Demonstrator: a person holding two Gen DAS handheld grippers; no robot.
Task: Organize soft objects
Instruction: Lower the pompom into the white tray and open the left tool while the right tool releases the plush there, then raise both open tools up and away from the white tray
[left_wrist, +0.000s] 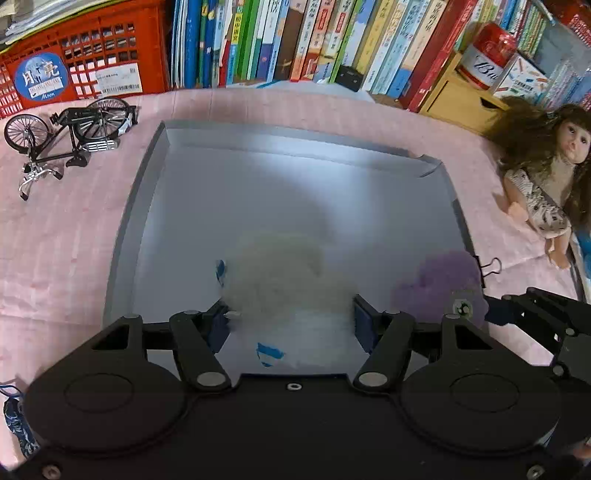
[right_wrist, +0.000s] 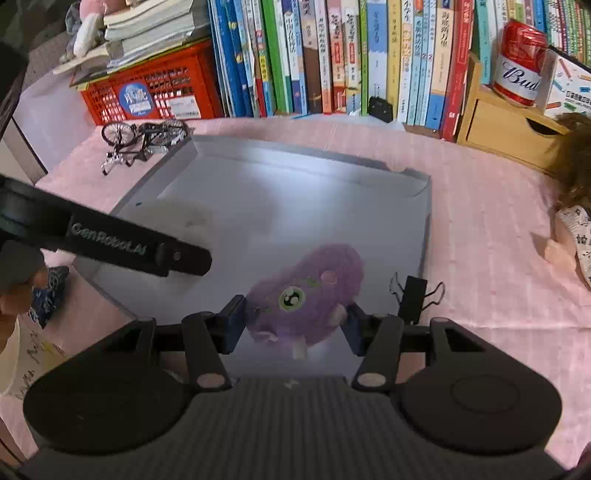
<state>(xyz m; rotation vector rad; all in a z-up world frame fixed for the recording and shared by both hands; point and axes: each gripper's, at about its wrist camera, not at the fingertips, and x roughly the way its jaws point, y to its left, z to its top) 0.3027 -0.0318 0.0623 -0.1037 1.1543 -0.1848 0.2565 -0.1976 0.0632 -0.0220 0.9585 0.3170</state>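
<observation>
- You have two plush toys: one white plush (left_wrist: 284, 273) between your left fingers, one purple plush (right_wrist: 310, 295) between your right.
- One grey tray (left_wrist: 155, 192).
- One doll (left_wrist: 543, 184).
- One model bicycle (left_wrist: 70, 129).

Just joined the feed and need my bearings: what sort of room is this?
Probably a child's room or home study: a row of books lines the back, and a doll and a model bicycle lie on a pink cloth.
</observation>
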